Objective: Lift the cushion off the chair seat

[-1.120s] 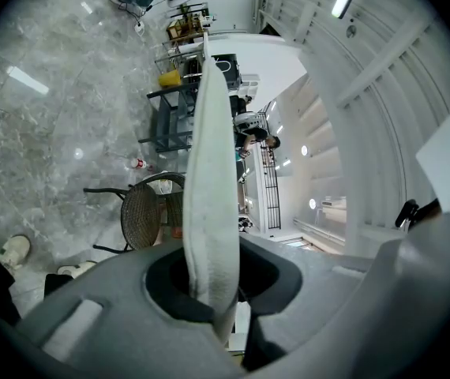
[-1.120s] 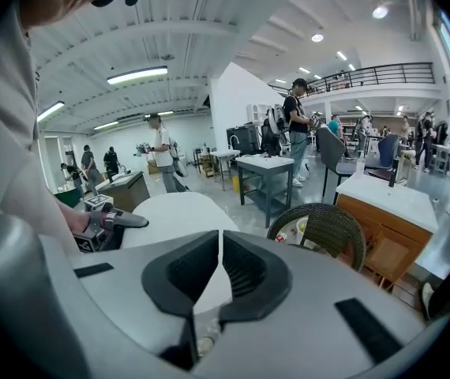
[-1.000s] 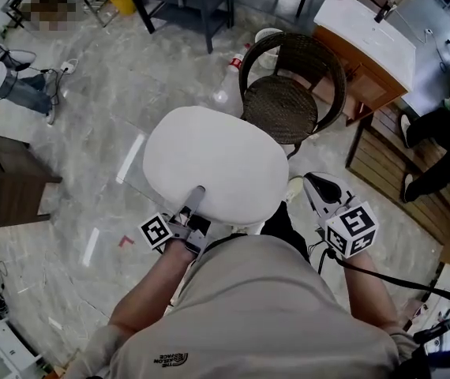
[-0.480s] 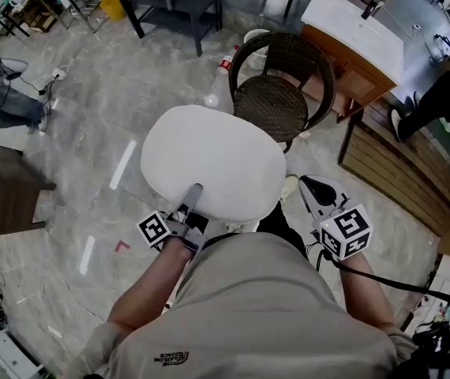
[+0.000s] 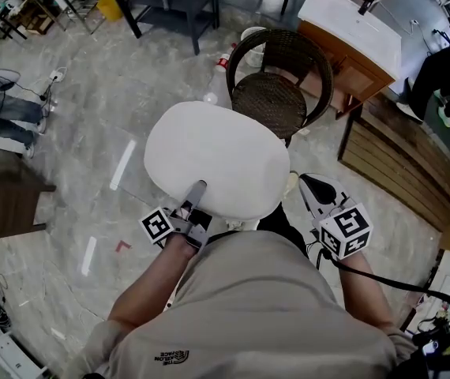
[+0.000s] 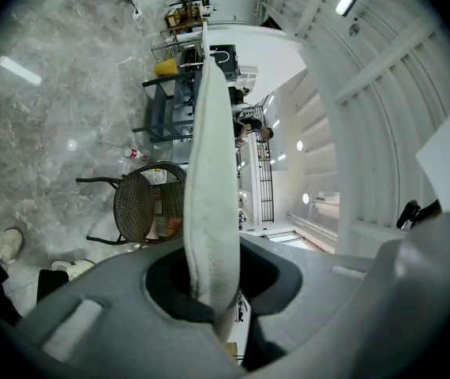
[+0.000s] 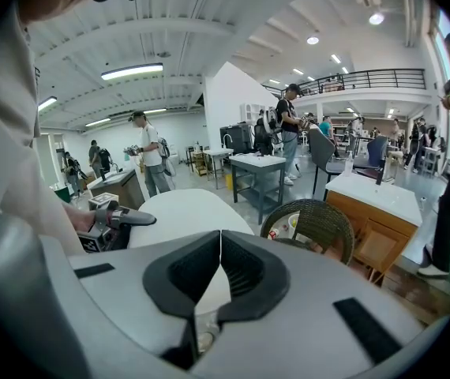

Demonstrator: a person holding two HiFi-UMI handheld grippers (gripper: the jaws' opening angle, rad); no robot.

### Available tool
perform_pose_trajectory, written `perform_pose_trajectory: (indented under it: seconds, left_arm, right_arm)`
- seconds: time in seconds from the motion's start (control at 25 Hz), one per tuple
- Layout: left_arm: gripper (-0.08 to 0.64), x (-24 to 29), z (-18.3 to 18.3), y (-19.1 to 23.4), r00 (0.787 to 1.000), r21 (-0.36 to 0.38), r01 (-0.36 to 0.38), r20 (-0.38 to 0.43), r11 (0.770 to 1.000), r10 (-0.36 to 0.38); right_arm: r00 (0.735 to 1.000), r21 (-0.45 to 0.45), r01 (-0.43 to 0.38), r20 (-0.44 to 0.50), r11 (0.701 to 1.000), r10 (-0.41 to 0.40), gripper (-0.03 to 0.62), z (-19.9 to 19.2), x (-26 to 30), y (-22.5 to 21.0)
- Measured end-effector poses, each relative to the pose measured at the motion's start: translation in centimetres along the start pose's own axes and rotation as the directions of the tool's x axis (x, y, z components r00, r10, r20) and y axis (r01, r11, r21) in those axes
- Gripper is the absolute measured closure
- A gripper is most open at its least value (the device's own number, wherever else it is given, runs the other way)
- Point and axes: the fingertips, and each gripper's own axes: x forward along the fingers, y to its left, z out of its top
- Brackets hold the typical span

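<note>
— The left gripper [image 5: 197,189] has its jaws clamped on the near edge of the white cushion [image 5: 217,160]. From its own camera you see the pad edge-on, pinched between the two pads.

— And the right gripper [image 5: 313,186]?

— Jaws together, nothing between them. It sits low on the person's right, just beside the cushion's near right rim, not touching it.

— So where is the cushion against the chair [image 5: 313,50]?

— Up in the air in front of the person, held out flat like a tray. The wicker seat [image 5: 276,105] is bare and lies beyond it, off to the right. From above, only the cushion's far right edge overlaps the chair's front rim. In the right gripper view it stands clear to the left of the chair.

— Then the lift looks done to me.

— I'd say so. What matters now is how it hangs: its long way runs across the person, left to right. It reaches away from the left jaws, so all the weight is out past that one grip.

— Which hand would steady it?

— The right one is the nearer to the free side. It would need to open and come in leftward onto that near right rim. Otherwise the left simply carries it further from the chair.
</note>
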Motion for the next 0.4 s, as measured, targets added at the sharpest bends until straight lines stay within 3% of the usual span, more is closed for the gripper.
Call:
perform_pose_trajectory:
  seconds: [0.4]
  left_arm:
    - [0.506,1.3,0.0,0.5,1.0,-0.003,-0.001,-0.018,1.0,0.001]
  right_arm:
    - [1.0,0.021,0.023,0.002,1.0,-0.023,0.576,-0.5,-0.1,-1.0]
